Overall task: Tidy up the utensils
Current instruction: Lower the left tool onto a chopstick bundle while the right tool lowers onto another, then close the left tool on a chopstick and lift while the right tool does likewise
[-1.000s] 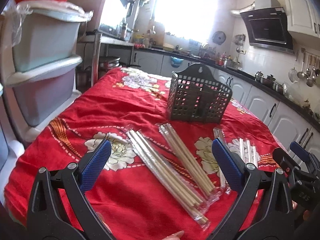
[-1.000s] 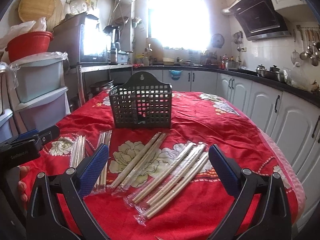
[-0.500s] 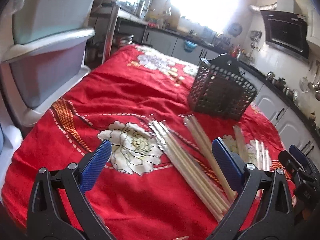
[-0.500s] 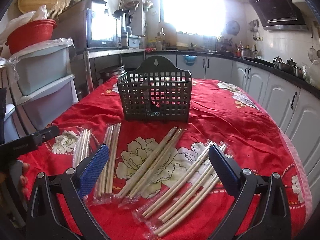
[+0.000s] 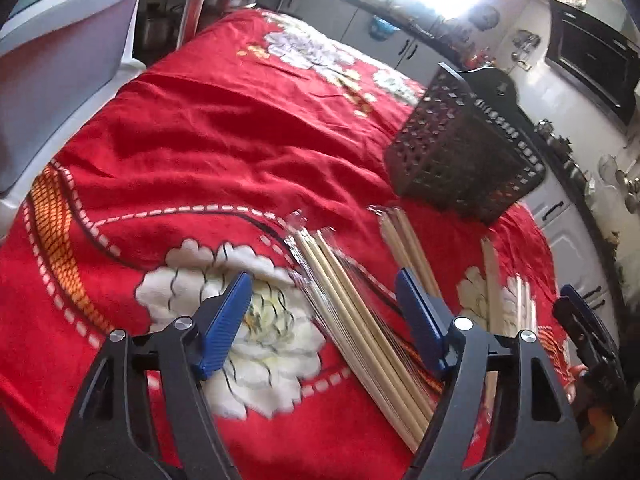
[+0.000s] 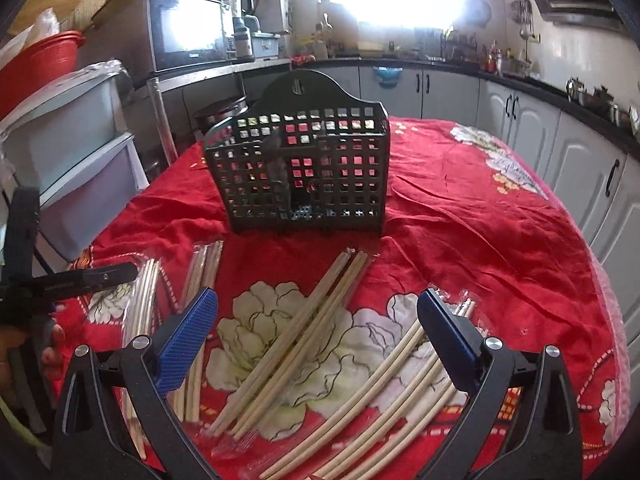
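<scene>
On top of the table [image 6: 460, 216], under a red flowered cloth [image 5: 208, 152], stood one black lattice basket [image 6: 304, 168], upright near the far middle, with nothing visible inside it from the right wrist view. Four wrapped packs of wooden chopsticks lay flat on the cloth in front of the basket, well apart from it: a far-left pack [image 6: 142, 312], a second pack [image 6: 200, 280] just beside it, a middle pack [image 6: 296, 332] lying slantwise over a white flower, and a right pack [image 6: 400, 384] of curved-looking sticks. How many sticks each pack held could not be counted.

Beside the table stood a stack of grey plastic drawers [image 6: 68, 152] with a red tub [image 6: 40, 60] on top, then a microwave [image 6: 184, 32] on a shelf behind, and white cabinets [image 6: 572, 148] along the right wall.

The left tongs [image 5: 324, 320] had just been closing, partly open, with the far-left pack [image 5: 352, 320] lying below and between its blue pads but not pressed by them. The right tongs [image 6: 316, 340] stood wide open over the middle pack, holding nothing; its right finger covered part of the right pack. A hand [image 6: 24, 356] gripped the left tool at the edge of the right view.
</scene>
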Tool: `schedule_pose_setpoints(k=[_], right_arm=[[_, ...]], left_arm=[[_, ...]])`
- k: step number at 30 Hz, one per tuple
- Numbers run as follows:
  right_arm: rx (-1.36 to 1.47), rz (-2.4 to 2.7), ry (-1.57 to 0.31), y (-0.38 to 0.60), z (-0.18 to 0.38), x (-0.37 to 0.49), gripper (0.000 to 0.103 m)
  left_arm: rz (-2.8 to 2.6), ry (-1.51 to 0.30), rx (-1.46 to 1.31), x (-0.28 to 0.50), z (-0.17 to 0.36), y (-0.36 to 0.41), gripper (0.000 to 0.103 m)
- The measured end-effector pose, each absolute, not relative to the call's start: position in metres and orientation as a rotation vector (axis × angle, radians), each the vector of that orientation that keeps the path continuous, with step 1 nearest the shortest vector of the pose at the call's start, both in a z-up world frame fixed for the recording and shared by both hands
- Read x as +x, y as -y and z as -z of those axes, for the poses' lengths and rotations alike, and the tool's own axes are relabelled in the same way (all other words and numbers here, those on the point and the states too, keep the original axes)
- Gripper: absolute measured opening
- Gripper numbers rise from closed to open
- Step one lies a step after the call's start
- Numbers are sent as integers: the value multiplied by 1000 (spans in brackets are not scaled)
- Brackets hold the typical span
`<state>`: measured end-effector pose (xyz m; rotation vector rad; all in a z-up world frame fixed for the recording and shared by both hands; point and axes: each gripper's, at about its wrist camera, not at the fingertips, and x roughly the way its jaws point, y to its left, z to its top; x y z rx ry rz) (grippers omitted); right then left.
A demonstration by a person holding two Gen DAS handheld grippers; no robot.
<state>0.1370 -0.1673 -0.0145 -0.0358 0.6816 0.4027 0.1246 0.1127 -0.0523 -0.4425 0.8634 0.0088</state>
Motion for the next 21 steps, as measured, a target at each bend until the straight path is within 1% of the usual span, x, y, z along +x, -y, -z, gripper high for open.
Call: schedule_pose_setpoints(k=[1, 2, 6, 8, 9, 11, 12, 13, 14, 15, 17, 21], right_arm=[[-36, -405, -689, 168, 15, 141, 97], [-39, -401, -701, 169, 16, 146, 97], [-10, -391, -764, 179, 23, 170, 97], [-5, -369, -793, 183, 27, 181, 96], [3, -364, -809, 185, 29, 188, 94], [17, -363, -843, 187, 33, 200, 82], [29, -369, -868, 188, 36, 208, 79], [39, -373, -885, 188, 37, 213, 75], [51, -370, -913, 188, 41, 221, 67], [66, -378, -936, 188, 45, 228, 65], [89, -393, -962, 188, 50, 237, 56], [135, -404, -980, 191, 57, 252, 49]], left_arm=[[-13, -866, -441, 128, 53, -114, 60], [-13, -876, -449, 133, 55, -116, 58], [-9, -890, -459, 148, 58, -122, 55], [-12, -895, -454, 155, 58, -125, 48], [-13, -898, -453, 158, 59, -125, 46], [-13, -903, -443, 162, 60, -125, 40], [-13, -903, -441, 165, 60, -126, 38], [-14, -904, -441, 166, 61, -126, 33], [-19, -904, -447, 167, 61, -128, 27], [-20, -905, -453, 168, 62, -130, 25], [-24, -908, -462, 170, 62, -134, 14], [-13, -909, -472, 172, 64, -138, 5]])
